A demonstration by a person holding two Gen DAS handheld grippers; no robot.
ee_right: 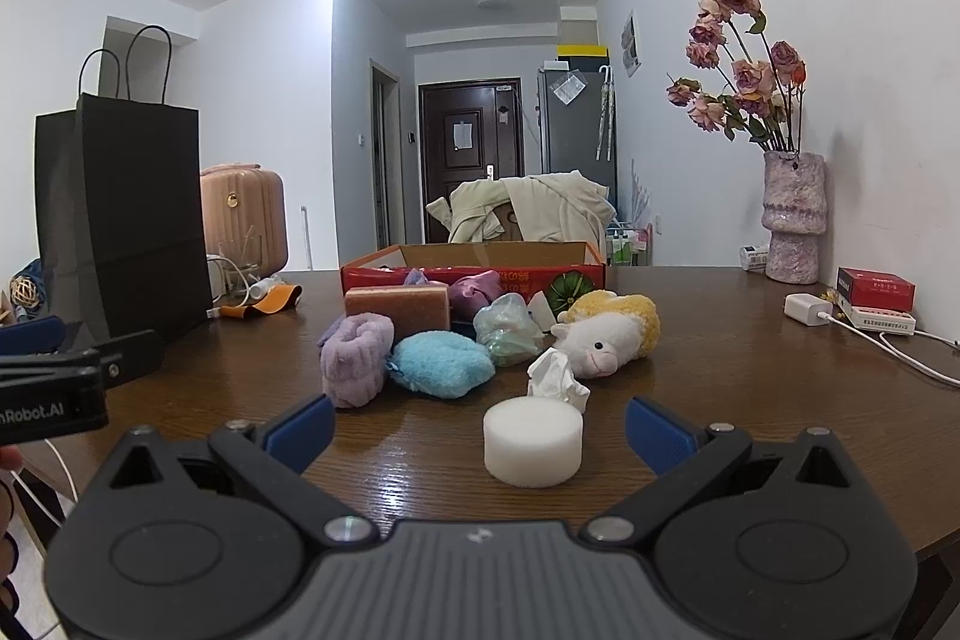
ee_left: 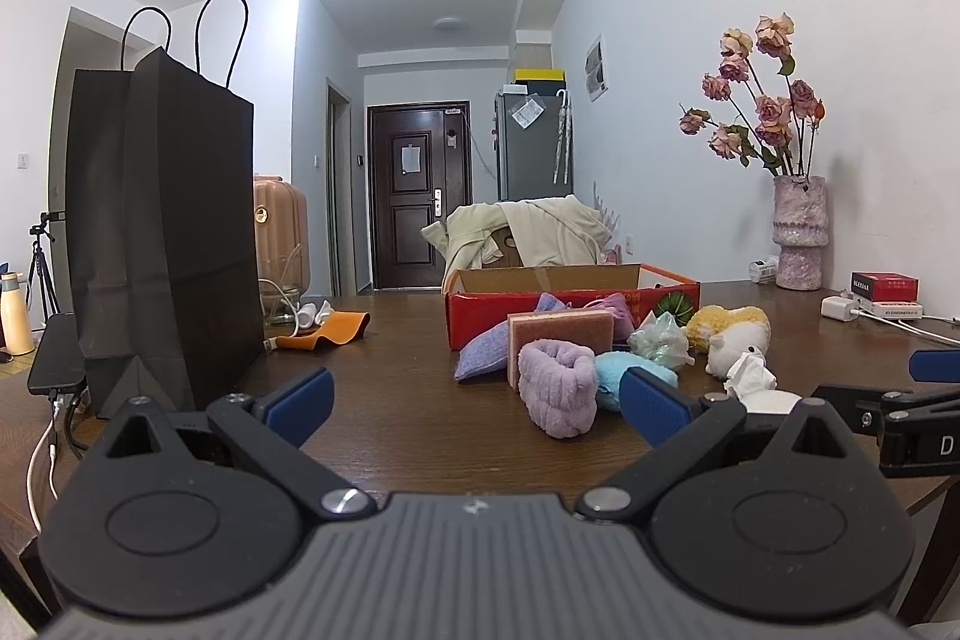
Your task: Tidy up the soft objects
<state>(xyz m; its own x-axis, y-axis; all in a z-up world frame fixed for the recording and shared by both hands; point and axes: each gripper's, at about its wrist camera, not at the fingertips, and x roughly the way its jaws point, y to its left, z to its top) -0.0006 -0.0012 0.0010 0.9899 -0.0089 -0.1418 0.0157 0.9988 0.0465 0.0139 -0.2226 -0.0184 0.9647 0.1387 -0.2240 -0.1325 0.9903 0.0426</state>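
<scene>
One red box [ee_right: 474,274], one white sponge [ee_right: 533,441], one plush sheep [ee_right: 606,337]

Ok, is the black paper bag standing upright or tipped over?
Upright. The black paper bag stands on its base on the table, with both handles pointing up in each wrist view.

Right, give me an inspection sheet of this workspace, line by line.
Surface: dark wooden table.
Job's things: white foam puck, blue fluffy cloth, purple towel roll, sponge, plush sheep, crumpled tissue, plastic bag, all in front of the red box.
Clutter: black paper bag, vase of flowers, orange pouch.
Grippers: left gripper and right gripper open, empty.
Cables: white charger lead.
Surroundings: door, fridge, suitcase.
</scene>
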